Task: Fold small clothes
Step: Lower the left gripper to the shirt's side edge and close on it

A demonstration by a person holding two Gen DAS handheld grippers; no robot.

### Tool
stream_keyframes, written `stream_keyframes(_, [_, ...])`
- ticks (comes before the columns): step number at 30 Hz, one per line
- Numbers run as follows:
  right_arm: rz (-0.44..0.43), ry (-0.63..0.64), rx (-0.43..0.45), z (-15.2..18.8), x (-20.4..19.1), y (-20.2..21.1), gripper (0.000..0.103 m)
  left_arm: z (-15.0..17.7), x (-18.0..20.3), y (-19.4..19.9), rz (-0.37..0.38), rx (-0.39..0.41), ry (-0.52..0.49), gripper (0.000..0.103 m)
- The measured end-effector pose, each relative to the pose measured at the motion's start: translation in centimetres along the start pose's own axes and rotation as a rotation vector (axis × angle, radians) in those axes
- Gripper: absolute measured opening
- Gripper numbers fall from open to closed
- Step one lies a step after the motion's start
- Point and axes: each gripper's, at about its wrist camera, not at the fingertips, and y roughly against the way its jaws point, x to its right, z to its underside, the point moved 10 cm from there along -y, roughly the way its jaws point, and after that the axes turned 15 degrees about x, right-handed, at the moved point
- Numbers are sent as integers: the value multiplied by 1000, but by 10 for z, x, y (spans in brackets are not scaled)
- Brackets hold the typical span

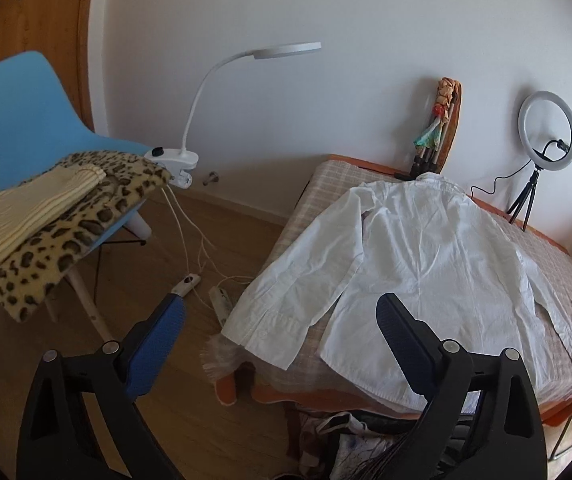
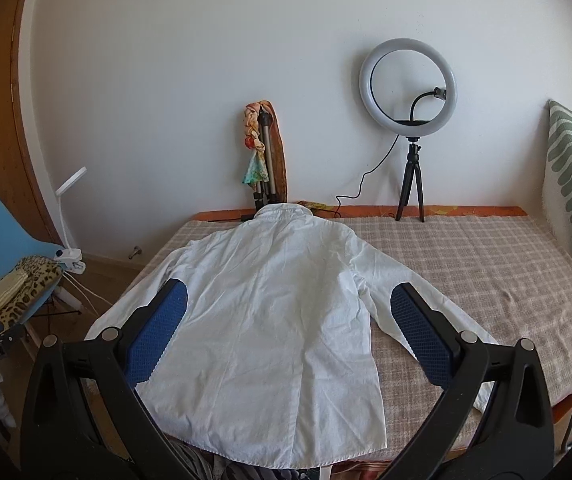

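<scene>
Shirt (image 2: 269, 312) looks soft and floppy — we hold both claws, left gripper (image 1: 281, 344) and right gripper (image 2: 290, 332), wide apart, so grab a sleeve cuff (image 1: 269, 332).

White wall (image 2: 205, 60), wooden floor (image 1: 205, 420), blue chair (image 1: 17, 112), ring light (image 2: 407, 87) on checked bed (image 2: 466, 260).

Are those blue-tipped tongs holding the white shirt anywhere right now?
No. Both the left tongs and the right tongs are open with nothing between them; the white shirt lies spread flat on the bed, ungripped.
</scene>
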Motion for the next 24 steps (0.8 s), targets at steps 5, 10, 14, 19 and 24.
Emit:
stream_keyframes(5, [-31, -86, -100, 35, -1, -23, 103, 45, -39, -54, 33, -139, 230, 85])
stream_keyframes(10, [-19, -61, -126, 52, -1, -33, 103, 81, -56, -95, 67, -242, 439, 84])
stream_keyframes(14, [-10, -38, -135, 55, -2, -39, 103, 97, -63, -117, 45, -276, 512, 84])
stream_keyframes(19, [-2, -6, -140, 59, -3, -46, 103, 106, -67, -138, 47, -289, 592, 74])
stream_keyframes(24, [-9, 1, -158, 66, -10, -56, 103, 110, -65, -144, 54, -294, 636, 51])
